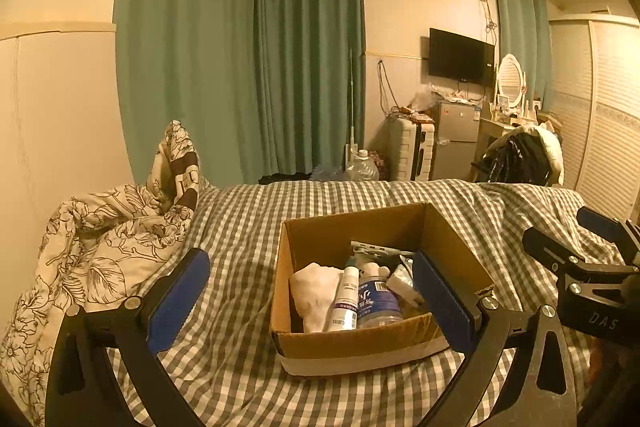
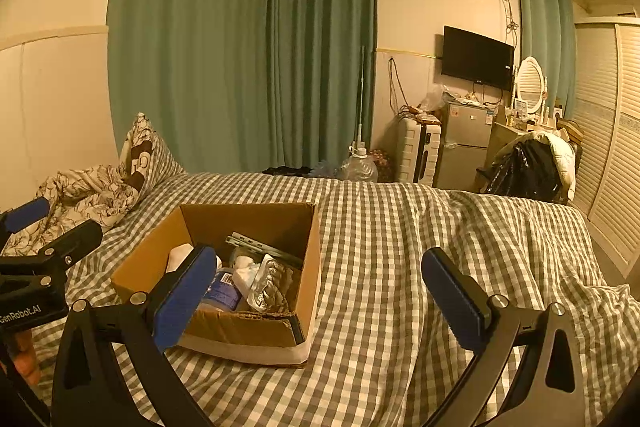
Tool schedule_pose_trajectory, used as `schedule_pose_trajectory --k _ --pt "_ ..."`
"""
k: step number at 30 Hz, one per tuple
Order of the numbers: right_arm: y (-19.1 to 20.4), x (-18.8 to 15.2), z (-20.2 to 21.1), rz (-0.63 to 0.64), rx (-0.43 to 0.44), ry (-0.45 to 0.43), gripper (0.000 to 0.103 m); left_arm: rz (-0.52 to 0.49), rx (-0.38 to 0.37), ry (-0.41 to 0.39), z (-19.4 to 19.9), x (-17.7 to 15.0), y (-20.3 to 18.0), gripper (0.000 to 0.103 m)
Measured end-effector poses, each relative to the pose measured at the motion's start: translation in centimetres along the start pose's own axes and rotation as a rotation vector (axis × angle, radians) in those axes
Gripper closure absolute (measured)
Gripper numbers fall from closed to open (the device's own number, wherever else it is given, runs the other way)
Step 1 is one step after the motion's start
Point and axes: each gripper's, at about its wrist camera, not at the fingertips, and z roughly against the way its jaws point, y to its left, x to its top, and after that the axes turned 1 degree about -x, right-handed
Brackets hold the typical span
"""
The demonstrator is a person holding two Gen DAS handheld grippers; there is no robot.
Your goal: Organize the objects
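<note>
We work over a bed [image 1: 328, 203] covered in a grey-and-white checked sheet, with green curtains [image 1: 240, 59] behind it and a louvred wardrobe [image 2: 612, 131] at the far right. A floral quilt [image 1: 104, 239] is bunched at the bed's left edge. On the sheet sits an open cardboard box [image 1: 376, 345] — the task container — holding a white cloth [image 1: 316, 293], a water bottle [image 1: 376, 301] lying beside a white tube [image 1: 345, 301], a crinkled foil pack [image 2: 270, 285] and a flat grey strip [image 2: 260, 247] toward the back. Our left gripper [image 1: 316, 301] is spread wide and holds nothing; it hangs above the near side of the box. Our right gripper [image 2: 320, 291] is likewise released and holds nothing — its left finger [image 2: 184, 299] overlaps the box in view, hiding part of the contents.
</note>
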Motion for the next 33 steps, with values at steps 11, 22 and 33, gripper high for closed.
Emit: schedule_pose_trajectory --k 11,22,33 --pt "0.28 -0.07 -0.04 0.008 0.001 0.006 0.0 0.001 0.001 0.004 -0.09 -0.05 0.08 0.0" --pt "0.29 -0.16 -0.14 0.007 0.001 0.01 0.0 -0.003 -0.004 0.005 0.08 -0.19 -0.02 0.0" --pt "0.45 -0.27 -0.29 0.015 0.003 0.016 0.0 0.006 0.008 0.007 0.05 0.05 0.21 0.0"
